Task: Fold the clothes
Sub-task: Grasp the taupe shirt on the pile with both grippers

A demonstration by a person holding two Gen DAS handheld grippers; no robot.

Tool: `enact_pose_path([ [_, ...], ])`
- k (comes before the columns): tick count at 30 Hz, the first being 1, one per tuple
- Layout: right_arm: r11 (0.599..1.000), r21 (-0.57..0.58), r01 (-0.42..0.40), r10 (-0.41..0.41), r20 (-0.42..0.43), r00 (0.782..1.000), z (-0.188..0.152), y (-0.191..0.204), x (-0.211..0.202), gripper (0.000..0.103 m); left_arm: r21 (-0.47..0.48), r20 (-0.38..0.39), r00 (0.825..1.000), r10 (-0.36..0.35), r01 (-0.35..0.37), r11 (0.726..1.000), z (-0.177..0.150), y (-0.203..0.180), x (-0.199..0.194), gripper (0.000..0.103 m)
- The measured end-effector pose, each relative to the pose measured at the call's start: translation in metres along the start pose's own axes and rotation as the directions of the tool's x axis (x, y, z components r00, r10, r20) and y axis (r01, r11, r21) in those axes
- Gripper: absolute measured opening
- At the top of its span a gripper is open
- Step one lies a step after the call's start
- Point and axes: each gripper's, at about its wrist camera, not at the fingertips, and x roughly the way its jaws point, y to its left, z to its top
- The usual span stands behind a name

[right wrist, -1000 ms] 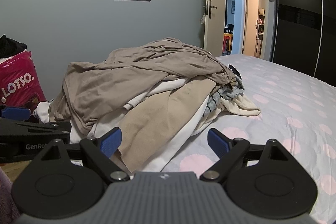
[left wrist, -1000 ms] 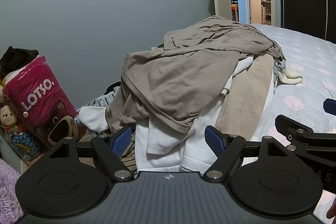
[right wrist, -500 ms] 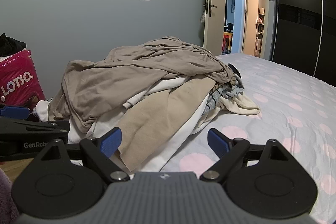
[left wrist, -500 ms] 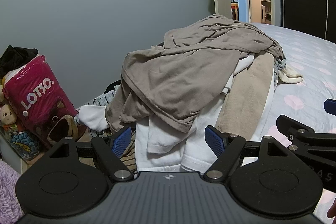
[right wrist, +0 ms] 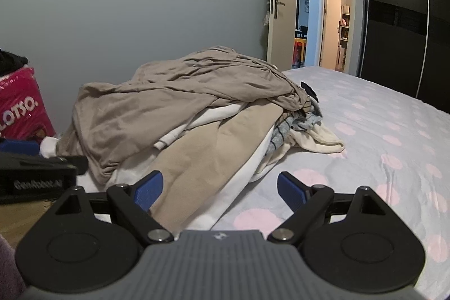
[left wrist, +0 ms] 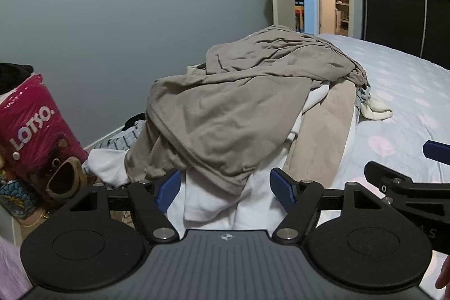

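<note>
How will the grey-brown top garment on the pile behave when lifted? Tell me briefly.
The grey-brown jersey garment probably hangs floppy: it is creased and draped over the heap. It looks thin, so likely light. Lifted, it may drag the white cloth beneath its hem.

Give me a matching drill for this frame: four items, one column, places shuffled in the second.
Items
1. taupe shirt
2. tan garment
3. cream garment
4. pink LOTSO bag

Places
A. on the floor left of the bed
B. top of the clothes pile
C. pile's right edge, on the dotted bedsheet
D. under the taupe shirt, sloping toward the camera

Pairs: 1-B, 2-D, 3-C, 4-A
</note>
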Motion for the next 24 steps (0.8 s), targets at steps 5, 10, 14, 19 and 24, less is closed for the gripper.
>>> enact_pose_path([
  [5,1.000,0.021,-0.005,0.005,-0.019,1.000,0.018,-0.003,0.013,0.075,0.067,0.023,1.000,-0.018,0.017,0.998,0.032,0.003,0.016,0.065],
  [10,0.998,0.044,-0.046,0.047,-0.040,0.998,0.038,0.001,0.038,0.067,0.090,0.027,0.999,-0.033,0.031,0.996,0.064,0.012,0.044,0.065],
  [14,0.994,0.069,-0.090,0.093,-0.051,0.994,0.053,0.008,0.062,0.067,0.119,0.042,0.998,-0.050,0.045,0.992,0.084,0.019,0.070,0.065],
  [19,0.994,0.042,-0.101,0.103,-0.055,0.993,0.070,0.019,0.101,0.060,0.157,0.030,0.993,-0.118,0.112,0.981,0.097,0.024,0.103,0.064],
  [24,0.990,0.070,-0.119,0.124,-0.074,0.990,0.082,0.021,0.138,0.055,0.177,-0.002,0.989,-0.151,0.149,0.973,0.097,0.020,0.129,0.061],
])
